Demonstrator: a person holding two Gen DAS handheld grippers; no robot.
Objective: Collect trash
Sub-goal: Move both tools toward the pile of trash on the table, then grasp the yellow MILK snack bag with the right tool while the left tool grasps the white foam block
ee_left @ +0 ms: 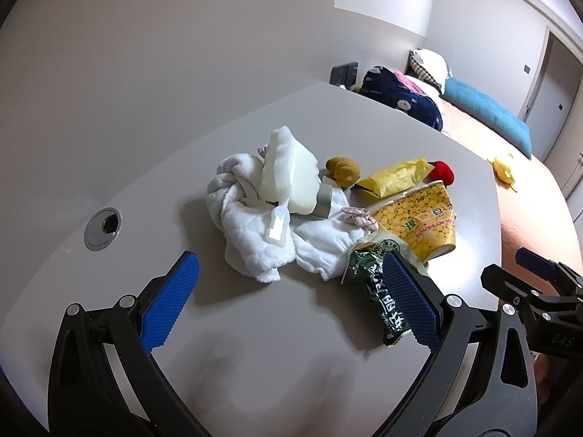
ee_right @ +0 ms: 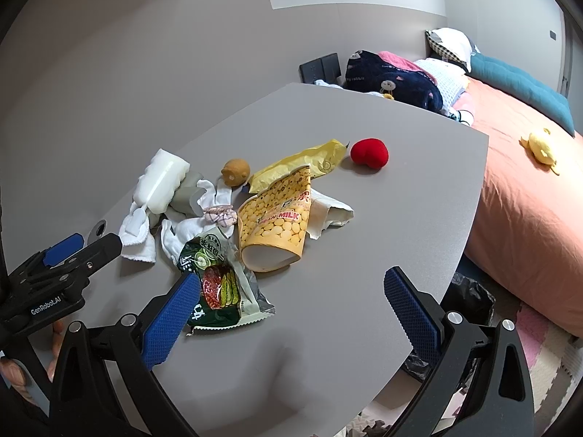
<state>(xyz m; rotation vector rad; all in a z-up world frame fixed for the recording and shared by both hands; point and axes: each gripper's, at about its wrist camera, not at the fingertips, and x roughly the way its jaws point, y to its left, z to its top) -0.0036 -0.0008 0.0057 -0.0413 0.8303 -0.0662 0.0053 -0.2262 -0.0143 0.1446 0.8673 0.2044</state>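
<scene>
Altogether, 1 soy-milk cup (ee_right: 271,224), 1 green wrapper (ee_right: 215,284), 2 spread grippers (ee_left: 288,300) (ee_right: 291,313).

matt grey table (ee_right: 364,255), fluffy white cloth (ee_left: 255,240), glossy green plastic wrapper (ee_right: 218,291), paper cup (ee_right: 277,225).
</scene>
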